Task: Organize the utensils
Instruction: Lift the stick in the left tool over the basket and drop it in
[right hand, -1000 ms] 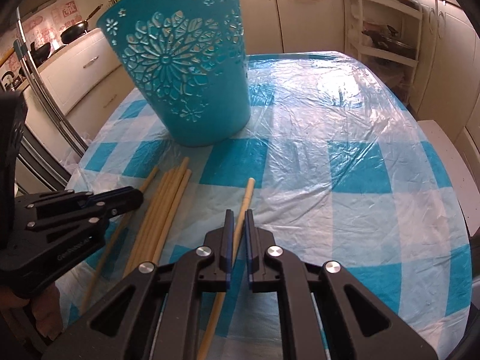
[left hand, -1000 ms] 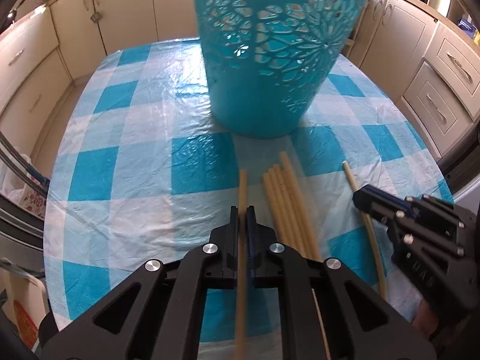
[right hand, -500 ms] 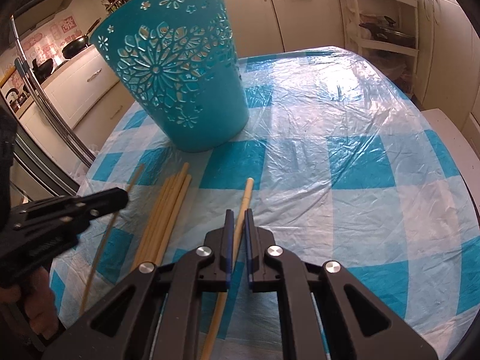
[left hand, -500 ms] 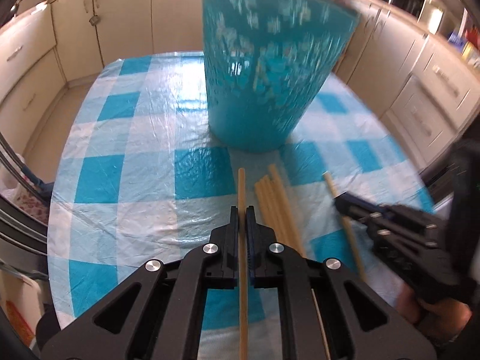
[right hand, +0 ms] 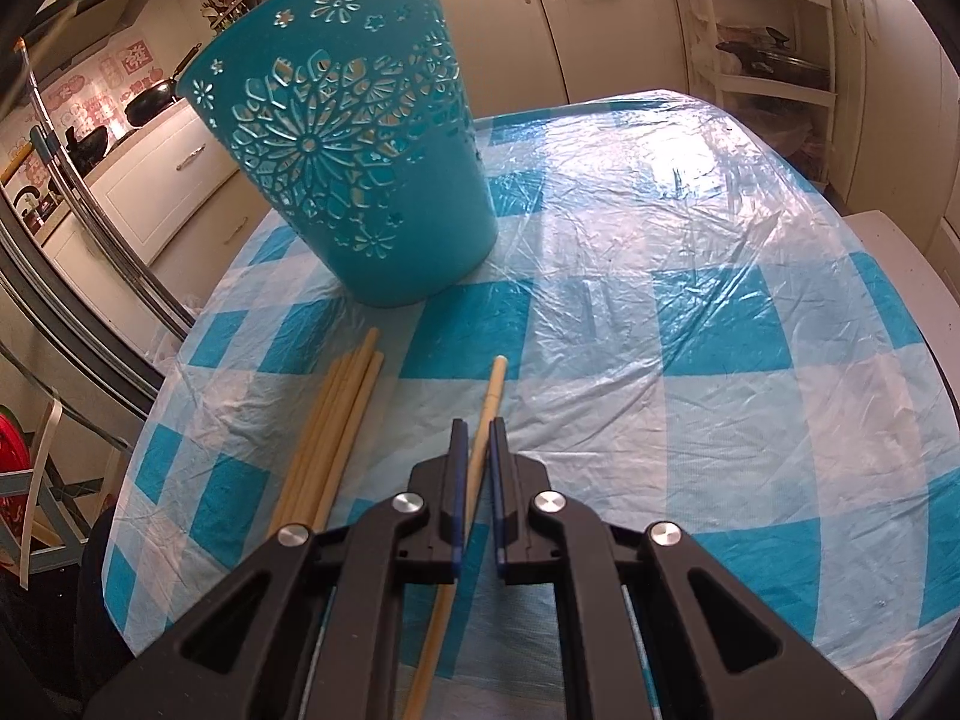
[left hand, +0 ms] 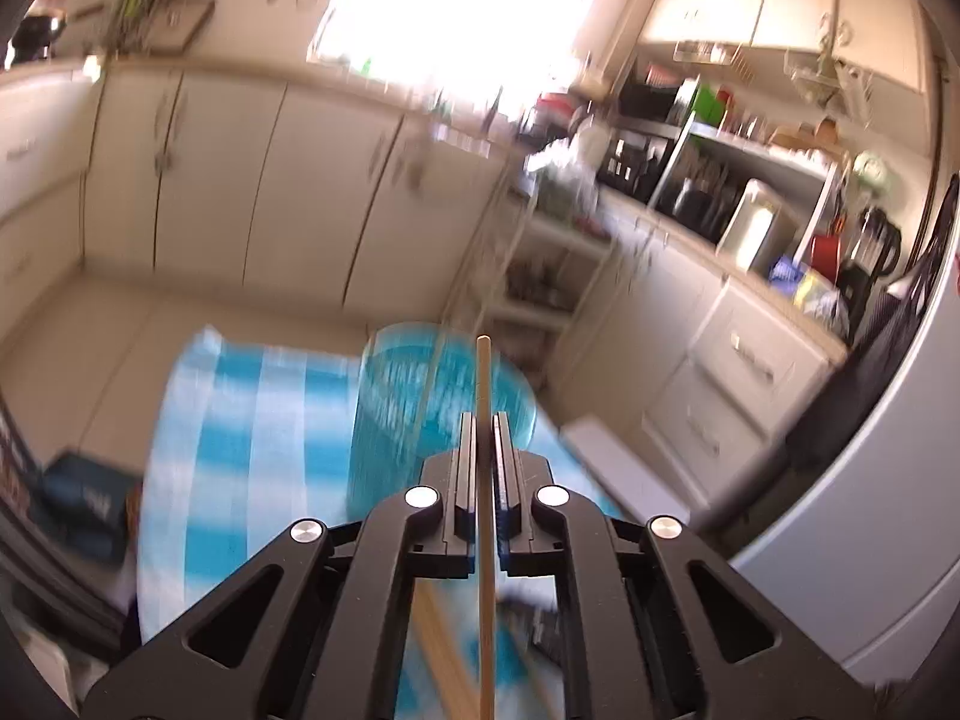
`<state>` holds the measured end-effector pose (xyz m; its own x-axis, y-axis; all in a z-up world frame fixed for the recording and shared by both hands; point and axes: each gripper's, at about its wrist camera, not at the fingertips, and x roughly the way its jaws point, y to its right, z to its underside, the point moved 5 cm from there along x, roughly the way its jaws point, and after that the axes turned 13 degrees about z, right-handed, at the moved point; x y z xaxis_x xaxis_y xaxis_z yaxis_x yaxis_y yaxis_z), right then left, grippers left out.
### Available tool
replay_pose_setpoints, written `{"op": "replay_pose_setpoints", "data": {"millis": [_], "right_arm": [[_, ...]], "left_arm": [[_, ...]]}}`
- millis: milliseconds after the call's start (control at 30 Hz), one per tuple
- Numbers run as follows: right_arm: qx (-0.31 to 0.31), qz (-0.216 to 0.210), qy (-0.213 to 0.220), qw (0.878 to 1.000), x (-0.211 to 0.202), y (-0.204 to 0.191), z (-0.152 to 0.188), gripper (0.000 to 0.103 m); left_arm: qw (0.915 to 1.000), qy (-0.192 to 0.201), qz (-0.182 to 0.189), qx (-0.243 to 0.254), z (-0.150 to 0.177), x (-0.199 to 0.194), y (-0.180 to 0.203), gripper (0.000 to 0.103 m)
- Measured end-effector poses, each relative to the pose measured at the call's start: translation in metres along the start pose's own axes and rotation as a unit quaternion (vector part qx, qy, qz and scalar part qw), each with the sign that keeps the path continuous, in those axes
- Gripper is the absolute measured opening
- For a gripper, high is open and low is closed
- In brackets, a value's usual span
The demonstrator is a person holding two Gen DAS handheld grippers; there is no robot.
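Note:
My left gripper [left hand: 483, 420] is shut on a thin wooden chopstick [left hand: 483, 372], held high above the table, its tip over the blurred turquoise basket [left hand: 414, 408]. In the right wrist view the same flower-cut basket [right hand: 348, 138] stands at the far left of the blue-checked tablecloth [right hand: 690, 300]. My right gripper [right hand: 475, 441] is shut on a second chopstick [right hand: 493, 387], whose far tip rests low on the cloth. A bundle of several chopsticks [right hand: 336, 438] lies just left of it, in front of the basket.
Cream kitchen cabinets [left hand: 252, 180] and an open shelf rack [left hand: 540, 276] stand beyond the table. A grey fridge side [left hand: 870, 480] is close on the right. Metal rails [right hand: 90, 276] run past the table's left edge, and a white surface [right hand: 900, 252] sits at its right.
My left gripper rose with its chopstick and tipped up, so its view now looks over the basket into the kitchen. It has left the right wrist view. The right gripper stayed put.

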<state>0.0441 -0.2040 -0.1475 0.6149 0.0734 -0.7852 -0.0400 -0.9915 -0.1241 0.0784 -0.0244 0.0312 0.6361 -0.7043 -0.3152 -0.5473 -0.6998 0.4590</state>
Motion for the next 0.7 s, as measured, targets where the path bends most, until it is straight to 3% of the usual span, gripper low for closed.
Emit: {"op": "replay_pose_setpoints", "data": {"millis": [267,400,533,700], "right_arm": [[0.002,-0.003,0.001,1.0,0.001,0.002,-0.001,0.008],[0.003,-0.005,0.001,1.0,0.001,0.002,-0.001,0.008],[0.004,-0.007,0.002,1.0,0.001,0.002,0.0,0.008],[0.003,-0.007,0.002,1.0,0.001,0.002,0.0,0.008]], "left_arm": [[0.9904,0.135,-0.025,0.017,-0.085,0.023,0.007,0.005],[0.9811,0.176,-0.072,0.036,-0.106,0.046,0.004,0.005],[0.9761,0.18,-0.112,0.047,-0.105,0.074,-0.009,0.005],[0.976,0.151,-0.146,0.058,-0.082,0.107,-0.028,0.005]]}}
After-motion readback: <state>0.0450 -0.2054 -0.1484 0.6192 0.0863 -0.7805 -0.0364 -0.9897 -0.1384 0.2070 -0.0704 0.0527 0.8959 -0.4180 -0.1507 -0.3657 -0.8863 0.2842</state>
